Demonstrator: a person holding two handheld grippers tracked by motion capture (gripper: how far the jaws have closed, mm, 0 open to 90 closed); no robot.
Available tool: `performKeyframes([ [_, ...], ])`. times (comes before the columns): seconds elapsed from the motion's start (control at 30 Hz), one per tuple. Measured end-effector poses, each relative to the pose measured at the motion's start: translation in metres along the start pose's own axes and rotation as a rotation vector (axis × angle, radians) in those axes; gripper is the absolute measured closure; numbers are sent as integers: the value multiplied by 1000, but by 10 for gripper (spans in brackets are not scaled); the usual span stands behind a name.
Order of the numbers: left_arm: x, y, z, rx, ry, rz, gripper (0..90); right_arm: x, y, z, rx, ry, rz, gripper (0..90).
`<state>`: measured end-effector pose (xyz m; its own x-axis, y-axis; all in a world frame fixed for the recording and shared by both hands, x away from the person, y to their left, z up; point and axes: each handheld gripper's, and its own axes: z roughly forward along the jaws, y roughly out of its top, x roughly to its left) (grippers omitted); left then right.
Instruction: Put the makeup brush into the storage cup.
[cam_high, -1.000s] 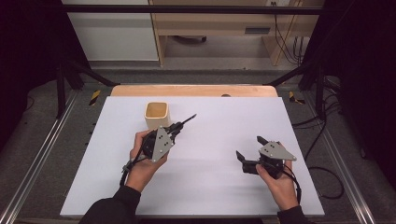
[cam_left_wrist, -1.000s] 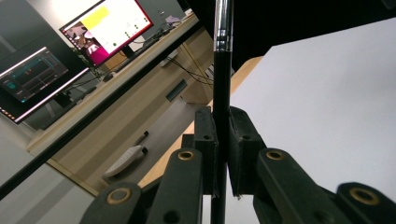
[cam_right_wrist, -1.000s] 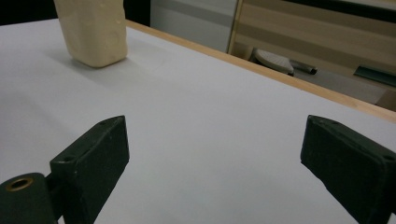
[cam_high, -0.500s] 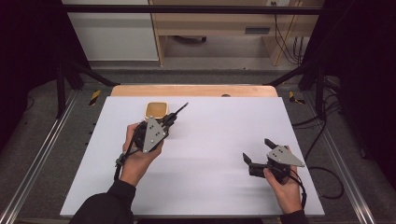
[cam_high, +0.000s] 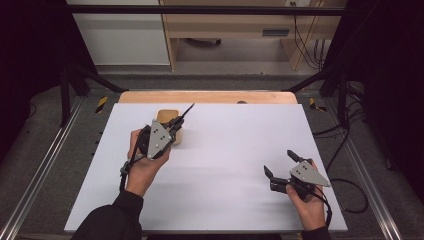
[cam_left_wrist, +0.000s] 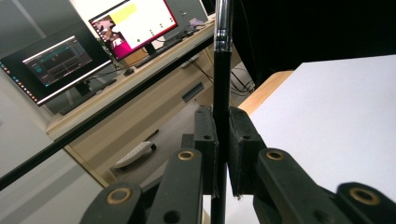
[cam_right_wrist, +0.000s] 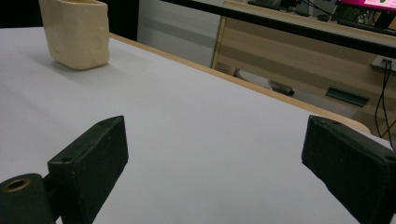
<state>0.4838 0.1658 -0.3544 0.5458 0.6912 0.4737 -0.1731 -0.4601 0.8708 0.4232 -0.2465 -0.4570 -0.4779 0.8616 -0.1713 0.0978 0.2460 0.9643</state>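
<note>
A beige cup (cam_high: 164, 116) stands on the white table (cam_high: 235, 145) at the far left, partly covered by my left gripper (cam_high: 176, 124). That gripper is shut on a black pen (cam_high: 188, 110), which slants up and away to the right above the cup. In the left gripper view the pen (cam_left_wrist: 222, 60) runs straight up between the closed pads, with the left gripper (cam_left_wrist: 222, 122) clamped on its barrel. My right gripper (cam_high: 280, 163) rests low near the front right corner, open and holding nothing. From the right gripper (cam_right_wrist: 217, 135), the cup (cam_right_wrist: 77, 32) stands far off at the upper left.
A wooden edge (cam_high: 210, 96) runs along the table's far side. Metal rails (cam_high: 45, 165) flank the table, and cables (cam_high: 350, 185) lie at the right. A desk with monitors (cam_left_wrist: 135, 23) stands beyond the table.
My left hand has carried the pen away from me and upward, so the gripper now overlaps the cup. My right gripper has slid a little toward the front right corner and lower.
</note>
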Motion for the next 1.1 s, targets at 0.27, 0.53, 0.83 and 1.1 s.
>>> performKeyframes([
  [0.27, 14, 4, -1, -2, 18, -42, 834, -2, -3, -8, -59, 22, 33, 53],
  [0.53, 25, 7, 2, -6, 28, -71, 834, -8, -7, -15, -94, 31, 69, 39],
  [0.83, 33, 0, 6, -2, 45, -129, 835, -8, -10, -18, -94, 39, 94, 32],
  [1.1, 42, -8, 10, -8, 65, -200, 834, -10, -12, -21, -79, 51, 111, 25],
])
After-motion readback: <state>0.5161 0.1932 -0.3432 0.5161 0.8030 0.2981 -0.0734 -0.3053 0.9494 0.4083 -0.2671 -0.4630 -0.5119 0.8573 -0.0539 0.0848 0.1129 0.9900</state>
